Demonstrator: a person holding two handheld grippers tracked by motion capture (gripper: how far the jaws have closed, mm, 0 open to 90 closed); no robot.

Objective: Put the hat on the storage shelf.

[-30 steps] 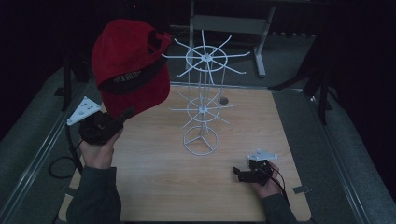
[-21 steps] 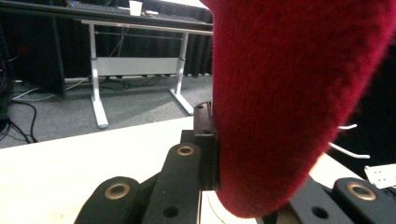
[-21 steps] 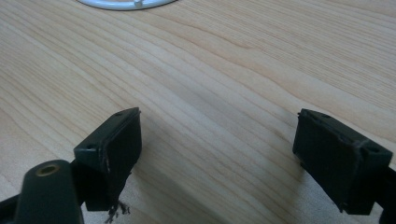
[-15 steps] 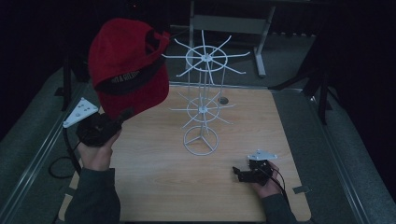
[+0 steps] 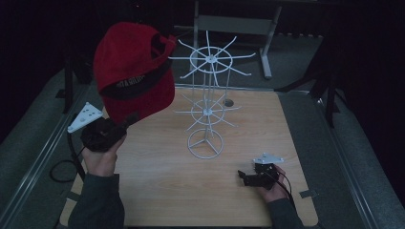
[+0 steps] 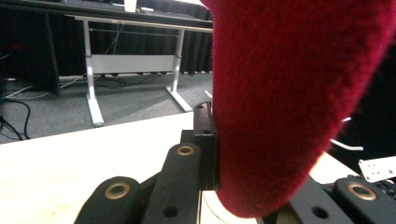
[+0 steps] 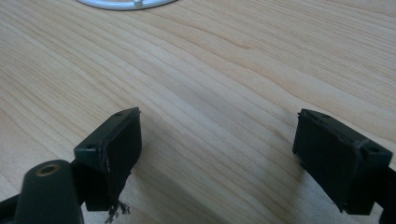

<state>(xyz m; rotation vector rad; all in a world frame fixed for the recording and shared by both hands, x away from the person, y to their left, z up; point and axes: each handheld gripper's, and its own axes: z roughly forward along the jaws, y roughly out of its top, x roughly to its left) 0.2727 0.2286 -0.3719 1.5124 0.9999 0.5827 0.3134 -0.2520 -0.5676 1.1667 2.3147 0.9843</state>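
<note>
A: Since a second ago the red fabric baseball cap (image 5: 131,71) has risen a little and tipped toward the white wire rotating display stand (image 5: 206,100), the left hand (image 5: 101,160) holding much the same spot at the table's left edge.

B: And the grip on it?

A: The left gripper (image 5: 125,121) pinches the cap's lower edge; in the left gripper view the red cloth (image 6: 289,93) sits pressed against the black jaw. The cap hangs in the air, up and left of the stand's top ring of spokes, just beside them; contact cannot be told.

B: The other hand?

A: The right gripper (image 5: 243,176) rests low over the light wooden tabletop (image 5: 167,176), near the front right, jaws spread wide with bare wood between them (image 7: 217,140). The stand's round base (image 7: 126,3) lies ahead of it.
</note>
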